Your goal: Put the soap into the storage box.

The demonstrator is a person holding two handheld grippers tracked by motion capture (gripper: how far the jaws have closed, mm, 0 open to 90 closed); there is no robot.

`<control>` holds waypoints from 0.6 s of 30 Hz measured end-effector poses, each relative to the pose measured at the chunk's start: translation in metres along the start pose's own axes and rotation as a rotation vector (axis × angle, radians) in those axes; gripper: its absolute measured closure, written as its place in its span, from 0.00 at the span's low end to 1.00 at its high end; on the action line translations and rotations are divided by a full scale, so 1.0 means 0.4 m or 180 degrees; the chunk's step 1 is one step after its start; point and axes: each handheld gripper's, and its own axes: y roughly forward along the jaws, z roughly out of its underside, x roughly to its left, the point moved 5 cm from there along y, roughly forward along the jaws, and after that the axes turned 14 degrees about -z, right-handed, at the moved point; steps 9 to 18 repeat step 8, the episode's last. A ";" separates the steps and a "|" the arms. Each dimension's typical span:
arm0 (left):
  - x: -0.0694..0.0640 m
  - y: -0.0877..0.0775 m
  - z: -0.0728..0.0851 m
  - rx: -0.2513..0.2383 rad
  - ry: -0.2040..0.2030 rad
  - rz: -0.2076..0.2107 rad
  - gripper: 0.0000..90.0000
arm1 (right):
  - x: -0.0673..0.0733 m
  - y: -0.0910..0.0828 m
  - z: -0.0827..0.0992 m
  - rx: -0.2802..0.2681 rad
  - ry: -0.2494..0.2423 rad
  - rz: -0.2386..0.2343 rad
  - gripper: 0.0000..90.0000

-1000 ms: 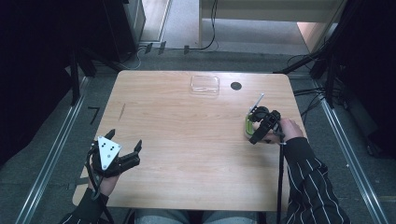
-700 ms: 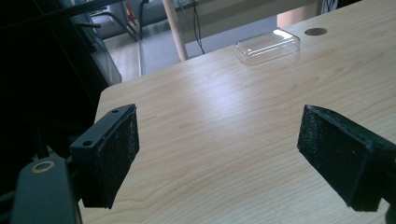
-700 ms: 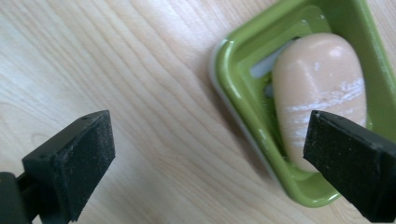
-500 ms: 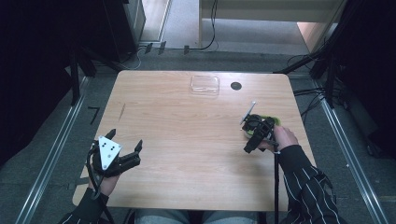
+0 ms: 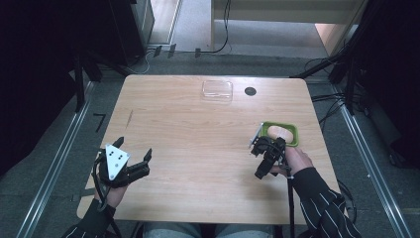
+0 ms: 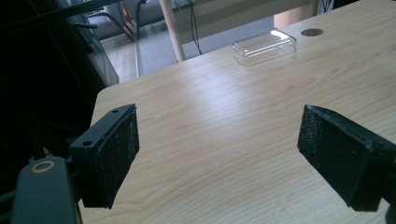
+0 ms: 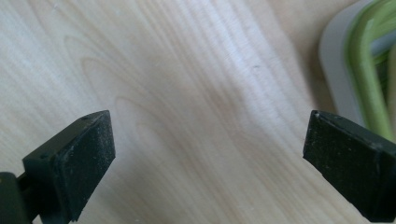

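A green-rimmed box (image 5: 281, 134) with a pale beige lump inside sits at the right of the wooden table (image 5: 198, 134). My right gripper (image 5: 262, 163) hovers low just in front and left of it, tilted down at bare wood. In the right gripper view it (image 7: 210, 158) stands open with nothing between the jaws, and the box's green rim (image 7: 369, 70) curves along the right edge. My left gripper (image 5: 144, 162) rests near the front left, open and empty (image 6: 219, 140), aimed across the table.
A clear plastic container (image 5: 217, 90) lies at the far middle of the table, also ahead in the left gripper view (image 6: 264, 46). A round dark hole (image 5: 250, 91) is beside it. Cables and dark stands surround the table on the floor.
My right gripper has drawn back from over the green box toward the front and slightly left, now over bare wood. The left gripper has stayed put.
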 end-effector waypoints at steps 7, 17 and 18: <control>-0.002 0.002 -0.002 -0.0009 0.0007 0.0005 0.15 | 0.020 0.036 0.027 0.0077 -0.0057 -0.0090 0.03; -0.003 0.003 -0.002 -0.0004 0.0012 0.0007 0.15 | 0.022 0.039 0.032 0.0098 -0.0064 -0.0120 0.03; -0.003 0.003 -0.002 -0.0004 0.0012 0.0007 0.15 | 0.022 0.039 0.032 0.0098 -0.0064 -0.0120 0.03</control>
